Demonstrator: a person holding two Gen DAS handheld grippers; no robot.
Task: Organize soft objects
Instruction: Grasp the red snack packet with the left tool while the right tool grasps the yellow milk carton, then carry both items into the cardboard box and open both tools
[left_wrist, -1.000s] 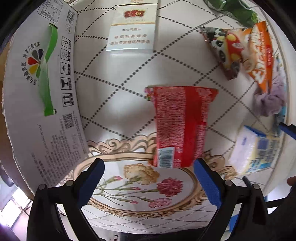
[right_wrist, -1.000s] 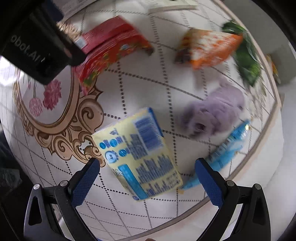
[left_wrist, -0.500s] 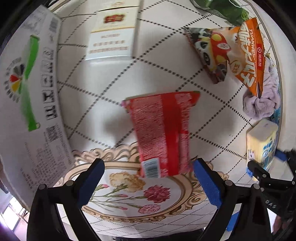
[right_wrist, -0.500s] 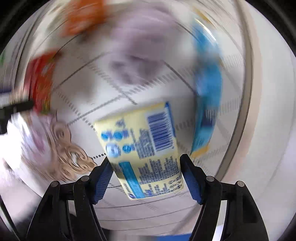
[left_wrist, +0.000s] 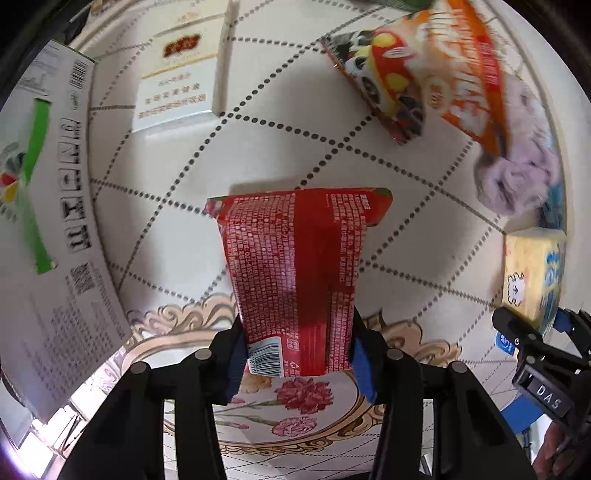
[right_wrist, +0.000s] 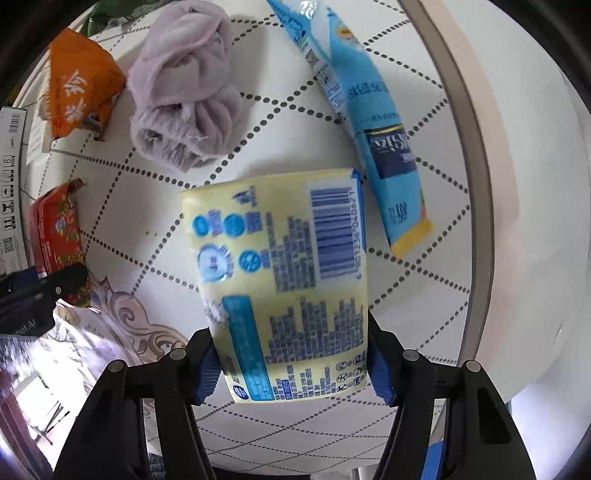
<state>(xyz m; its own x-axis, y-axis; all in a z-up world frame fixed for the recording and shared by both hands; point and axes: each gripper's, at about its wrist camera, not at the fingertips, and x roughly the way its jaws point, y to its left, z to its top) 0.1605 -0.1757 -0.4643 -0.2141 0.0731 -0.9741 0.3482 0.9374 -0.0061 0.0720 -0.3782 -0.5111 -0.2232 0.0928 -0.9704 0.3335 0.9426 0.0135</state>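
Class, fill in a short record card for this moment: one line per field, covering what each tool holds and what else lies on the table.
Left tool: shut on red packet
Right tool: shut on yellow tissue pack
Loose items: purple cloth, blue pouch, orange snack bag, white flat box
Beside table, left: large cardboard box
Surface: white table with dotted diamond pattern

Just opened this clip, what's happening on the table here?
A person is sorting soft items with two handheld grippers. The left gripper is shut on the red packet, and the right gripper is shut on the yellow tissue pack. A purple cloth, an orange snack bag and a blue pouch lie on the table.
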